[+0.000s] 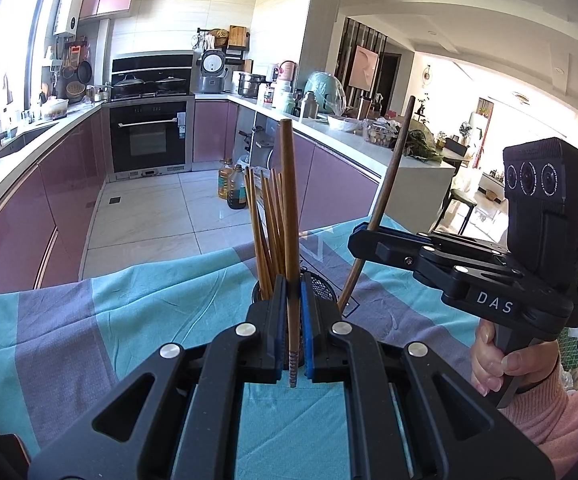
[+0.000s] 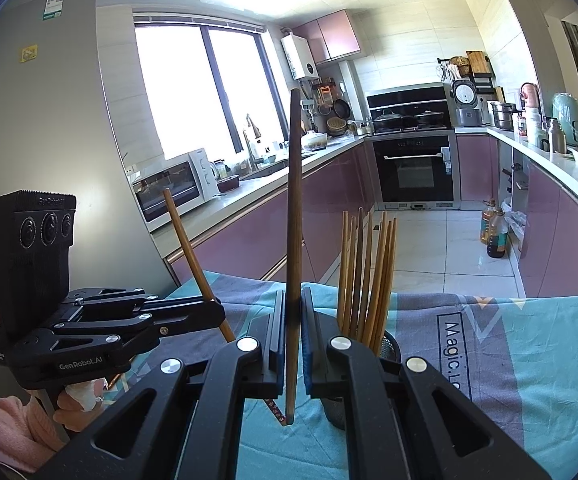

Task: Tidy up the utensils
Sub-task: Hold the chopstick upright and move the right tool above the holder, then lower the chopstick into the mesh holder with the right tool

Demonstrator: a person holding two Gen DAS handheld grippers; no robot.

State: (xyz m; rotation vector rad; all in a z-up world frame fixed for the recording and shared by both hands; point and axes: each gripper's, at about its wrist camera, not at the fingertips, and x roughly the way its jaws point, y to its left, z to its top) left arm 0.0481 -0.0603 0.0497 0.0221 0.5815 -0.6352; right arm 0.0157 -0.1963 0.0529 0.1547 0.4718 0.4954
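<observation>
The left tongs (image 1: 292, 312) are pinching one chopstick (image 1: 291, 220) upright, just before the holder (image 1: 323, 286). The right tongs (image 2: 293, 344) are clamping a darker chopstick (image 2: 295, 208), left of the holder.

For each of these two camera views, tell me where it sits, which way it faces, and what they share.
Left wrist view: sits on the left gripper, which is shut on a chopstick; it faces across the cloth-covered table toward the oven; the right gripper and the hand holding it show.
Right wrist view: sits on the right gripper, shut on a darker chopstick; it faces the window and oven; the left gripper shows.
Shared: the mesh holder of chopsticks, the table, the oven.
</observation>
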